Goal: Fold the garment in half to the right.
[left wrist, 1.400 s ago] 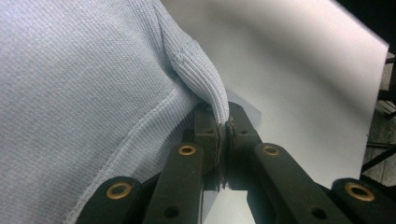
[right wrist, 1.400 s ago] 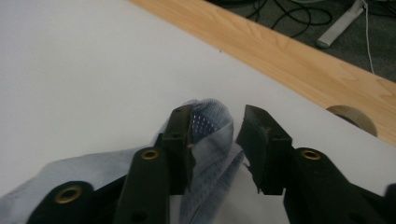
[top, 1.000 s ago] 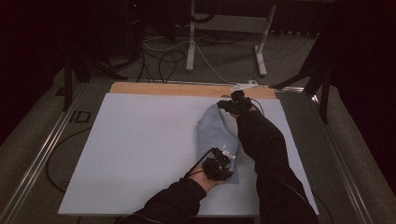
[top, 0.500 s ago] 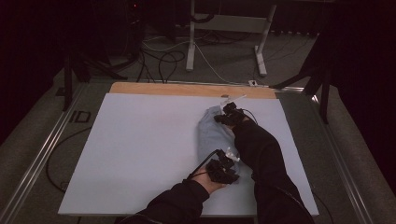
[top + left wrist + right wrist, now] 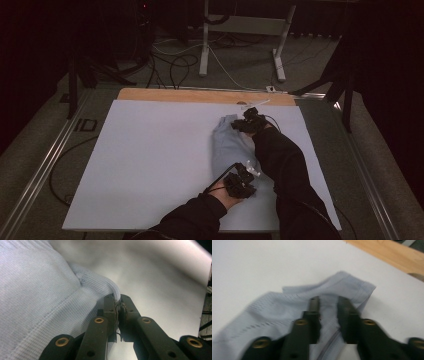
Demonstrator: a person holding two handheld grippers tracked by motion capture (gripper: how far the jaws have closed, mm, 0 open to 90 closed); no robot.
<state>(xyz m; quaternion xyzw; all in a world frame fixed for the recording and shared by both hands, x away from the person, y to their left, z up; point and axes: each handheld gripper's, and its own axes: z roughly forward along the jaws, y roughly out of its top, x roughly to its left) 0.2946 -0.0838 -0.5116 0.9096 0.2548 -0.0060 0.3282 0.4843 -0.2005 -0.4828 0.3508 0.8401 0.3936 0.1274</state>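
Fingers (image 5: 110,307) of our left gripper (image 5: 117,312) were clamped on the ribbed edge of the pale blue garment (image 5: 227,145), which lay on the white tabletop (image 5: 150,150). Our right gripper (image 5: 329,305) had just been opening over the garment's far end, gripping nothing.

Wide bare white board (image 5: 145,165) left of the crumpled garment (image 5: 227,145); sleeves crowding its right

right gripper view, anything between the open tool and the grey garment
Nothing visible. The right tool, whose jaws have just been opening, hangs directly over the grey garment, with bare cloth showing through the gap between them.
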